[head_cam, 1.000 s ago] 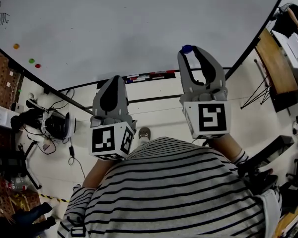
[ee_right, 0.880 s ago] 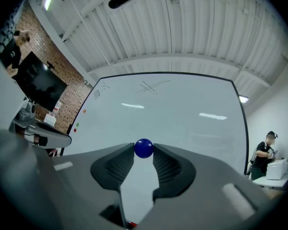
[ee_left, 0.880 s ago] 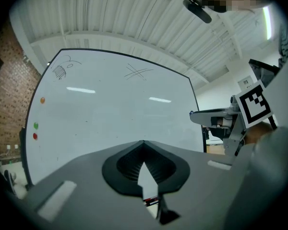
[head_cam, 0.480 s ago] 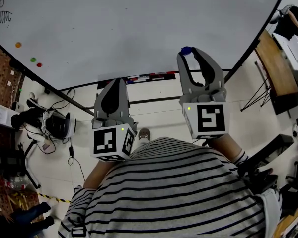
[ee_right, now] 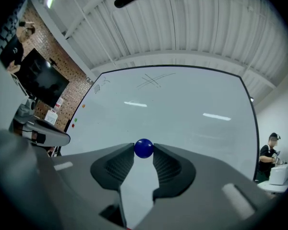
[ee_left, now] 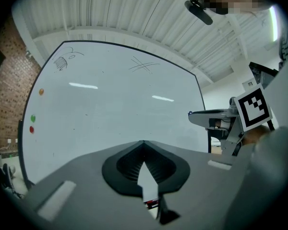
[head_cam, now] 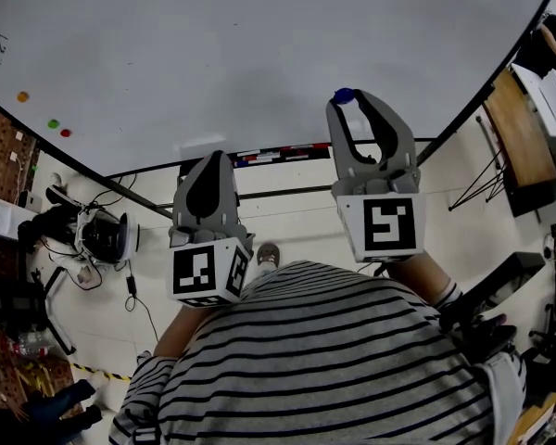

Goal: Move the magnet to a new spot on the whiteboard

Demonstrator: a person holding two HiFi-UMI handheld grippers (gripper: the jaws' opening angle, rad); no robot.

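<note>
The magnet (head_cam: 343,95), a small blue ball, sits pinched at the very tips of my right gripper (head_cam: 354,101) in the head view. The whiteboard (head_cam: 259,44) spreads out ahead of those tips. My left gripper (head_cam: 210,158) hangs beside and a little behind the right one, pointing at the board's lower edge. Three coloured dots (head_cam: 53,123) lie on the board far off to its left.

In the left gripper view, the left gripper (ee_left: 144,143) has its jaws pressed together with nothing between them.

In the right gripper view, the right gripper (ee_right: 143,152) is clamped narrowly on the magnet (ee_right: 143,148), one jaw on each side of the ball, with bare board straight ahead.

I judge this as the carry. I cannot tell whether the ball touches the board, so it may be just off its old place or nearly at a new one. Either way, it has to meet bare board squarely and grip there before I let the jaws part.
</note>
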